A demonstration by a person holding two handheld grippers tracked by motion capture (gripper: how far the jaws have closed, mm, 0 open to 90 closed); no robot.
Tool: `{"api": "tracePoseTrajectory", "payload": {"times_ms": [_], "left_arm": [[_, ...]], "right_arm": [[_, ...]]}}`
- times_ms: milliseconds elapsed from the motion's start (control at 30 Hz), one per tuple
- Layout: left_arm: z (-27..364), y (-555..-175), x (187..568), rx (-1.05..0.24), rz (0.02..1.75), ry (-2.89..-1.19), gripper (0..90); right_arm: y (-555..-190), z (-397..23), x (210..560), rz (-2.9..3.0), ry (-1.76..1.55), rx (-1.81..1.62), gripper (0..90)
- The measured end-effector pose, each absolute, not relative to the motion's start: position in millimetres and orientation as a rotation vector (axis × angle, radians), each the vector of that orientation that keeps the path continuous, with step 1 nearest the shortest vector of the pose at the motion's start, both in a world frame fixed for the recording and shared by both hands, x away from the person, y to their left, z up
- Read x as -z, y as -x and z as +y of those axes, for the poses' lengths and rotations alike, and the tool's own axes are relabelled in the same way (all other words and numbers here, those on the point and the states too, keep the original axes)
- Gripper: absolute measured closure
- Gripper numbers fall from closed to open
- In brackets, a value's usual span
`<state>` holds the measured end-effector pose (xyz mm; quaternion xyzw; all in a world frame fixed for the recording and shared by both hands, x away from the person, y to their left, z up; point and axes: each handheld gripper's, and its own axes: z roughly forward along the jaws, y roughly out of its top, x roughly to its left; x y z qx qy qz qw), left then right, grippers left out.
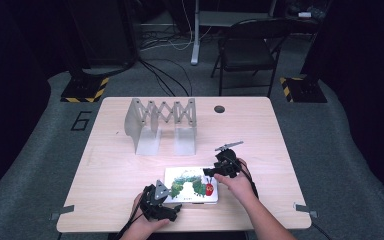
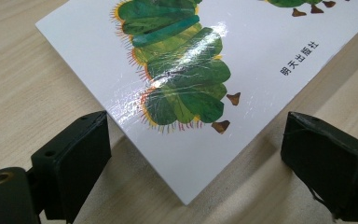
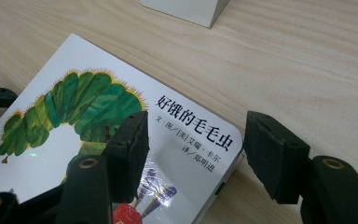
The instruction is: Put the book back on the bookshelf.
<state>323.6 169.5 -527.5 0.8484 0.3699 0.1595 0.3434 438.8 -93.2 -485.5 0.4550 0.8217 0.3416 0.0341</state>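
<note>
Picture book (image 1: 191, 185) lies flat on the wooden table (image 1: 260, 130), lower centre of the high view, white cover with a green caterpillar and red head, near the table's front edge. Left gripper (image 1: 166, 199) sits at the book's lower-left corner in the high view, held by the person's left hand (image 1: 142, 225) coming in from the bottom edge. In the left gripper view its jaws stand wide, one at lower left of the frame and one at lower right, with the book's corner (image 2: 186, 198) pointing down between them; pads clear of the cover, nothing gripped. Right gripper (image 1: 214, 172) is at the book's right end in the high view, right hand (image 1: 237, 182) behind it, forearm running to the lower right. In the right gripper view its jaws are partly open and straddle the book's rounded corner (image 3: 228, 154): one jaw hangs over the cover near the Chinese title at centre-bottom of the frame, the other over bare table at right; cannot tell whether the first jaw touches the cover, no squeeze visible. Grey accordion-style rack (image 1: 161, 122) stands upright at upper centre of the table, well apart from the book. Folding chair (image 1: 247, 50) on the floor beyond the table, top of the frame.
</note>
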Motion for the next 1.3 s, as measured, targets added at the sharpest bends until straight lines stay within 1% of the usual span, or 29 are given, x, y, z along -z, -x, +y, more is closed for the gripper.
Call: {"api": "tracePoseTrajectory", "payload": {"times_ms": [100,167,467,667,767,1300], "left_arm": [[168.4,-323.4,527.2,-0.401,0.971,-2.209,6.4],[167.6,-323.6,527.9,-0.424,0.966,-2.21,5.2],[163.3,-323.0,528.9,-0.423,0.989,-2.209,0.3],[159.6,-322.6,529.0,-0.442,1.032,-2.193,0.1],[156.6,-322.9,528.6,-0.452,1.068,-2.187,0.0],[155.1,-326.1,527.4,-0.474,1.123,-2.176,0.0]], "right_arm": [[-437.5,-93.3,481.9,2.519,-1.374,-1.061,40.1],[-437.0,-93.5,480.5,2.518,-1.363,-1.063,40.1],[-433.4,-92.1,471.5,2.506,-1.358,-1.078,40.0],[-429.6,-90.5,465.7,2.498,-1.364,-1.065,40.1],[-429.3,-89.9,463.6,2.489,-1.313,-1.079,40.1],[-424.6,-86.1,458.5,2.488,-1.298,-1.073,41.6]]}}
